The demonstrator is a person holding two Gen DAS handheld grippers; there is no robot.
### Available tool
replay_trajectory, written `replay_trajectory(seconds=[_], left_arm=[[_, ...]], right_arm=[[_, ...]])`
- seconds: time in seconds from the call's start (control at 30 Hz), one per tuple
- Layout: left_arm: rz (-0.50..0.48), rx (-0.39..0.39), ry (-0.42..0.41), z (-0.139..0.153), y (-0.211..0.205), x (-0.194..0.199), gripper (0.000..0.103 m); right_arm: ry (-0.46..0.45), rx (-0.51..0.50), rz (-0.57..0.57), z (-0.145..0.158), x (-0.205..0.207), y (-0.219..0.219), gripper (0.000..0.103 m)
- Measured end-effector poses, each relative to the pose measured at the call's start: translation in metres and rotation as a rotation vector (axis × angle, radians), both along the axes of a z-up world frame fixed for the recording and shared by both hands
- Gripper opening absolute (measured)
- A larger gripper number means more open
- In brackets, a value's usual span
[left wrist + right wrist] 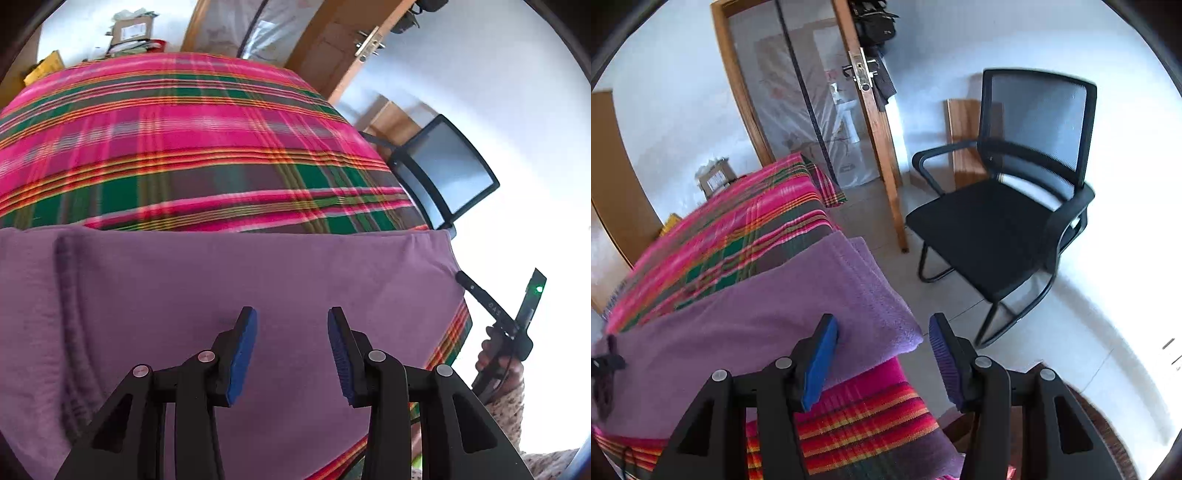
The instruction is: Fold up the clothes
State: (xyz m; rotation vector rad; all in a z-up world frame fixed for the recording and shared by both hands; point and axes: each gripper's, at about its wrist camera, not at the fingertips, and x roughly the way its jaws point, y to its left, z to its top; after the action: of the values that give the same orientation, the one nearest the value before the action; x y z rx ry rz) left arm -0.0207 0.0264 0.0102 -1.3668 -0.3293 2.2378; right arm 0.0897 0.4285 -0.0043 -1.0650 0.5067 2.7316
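Centrally, one purple fleece garment, folded flat on plaid blanket; left claw and right claw both gaping, empty; one black chair.

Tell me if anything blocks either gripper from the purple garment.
Nothing visible does. The left gripper hangs open directly over the purple garment; the right gripper hangs open above its corner at the plaid bedspread's edge.
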Motion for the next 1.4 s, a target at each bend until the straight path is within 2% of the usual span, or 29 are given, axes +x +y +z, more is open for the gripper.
replay_trajectory(seconds=[0.23,0.4,0.53,0.6,0.73,0.87,1.0,1.17,1.4], left_arm=[[-0.026,0.008,-0.023,-0.008,0.014,-0.004,0.041],[-0.041,0.029,-0.033,-0.010,0.020,-0.005,0.041],[-0.052,0.023,-0.035,-0.012,0.025,-0.006,0.041],[-0.053,0.023,-0.035,-0.011,0.026,-0.006,0.041],[-0.053,0.025,-0.036,-0.012,0.028,-0.007,0.041],[-0.051,0.025,-0.033,-0.012,0.030,-0.008,0.041],[-0.057,0.037,-0.035,-0.011,0.032,-0.008,0.041],[-0.095,0.057,-0.032,-0.008,0.046,-0.008,0.041],[-0.171,0.073,-0.041,-0.012,0.076,-0.007,0.041]], right_arm=[[0.004,-0.202,-0.010,-0.013,0.003,0.022,0.057],[0.004,-0.214,0.004,-0.016,-0.003,0.022,0.057],[0.003,-0.288,0.007,-0.023,-0.010,0.028,0.057],[0.010,-0.307,0.011,-0.023,-0.011,0.028,0.053],[0.035,-0.271,0.038,-0.018,-0.013,0.022,0.033],[0.050,-0.172,0.038,-0.010,-0.013,0.010,0.023],[0.076,-0.144,0.035,-0.005,-0.012,0.006,0.012],[0.125,-0.053,0.051,0.008,-0.007,-0.007,0.011],[0.177,-0.012,0.077,0.027,-0.001,-0.017,0.011]])
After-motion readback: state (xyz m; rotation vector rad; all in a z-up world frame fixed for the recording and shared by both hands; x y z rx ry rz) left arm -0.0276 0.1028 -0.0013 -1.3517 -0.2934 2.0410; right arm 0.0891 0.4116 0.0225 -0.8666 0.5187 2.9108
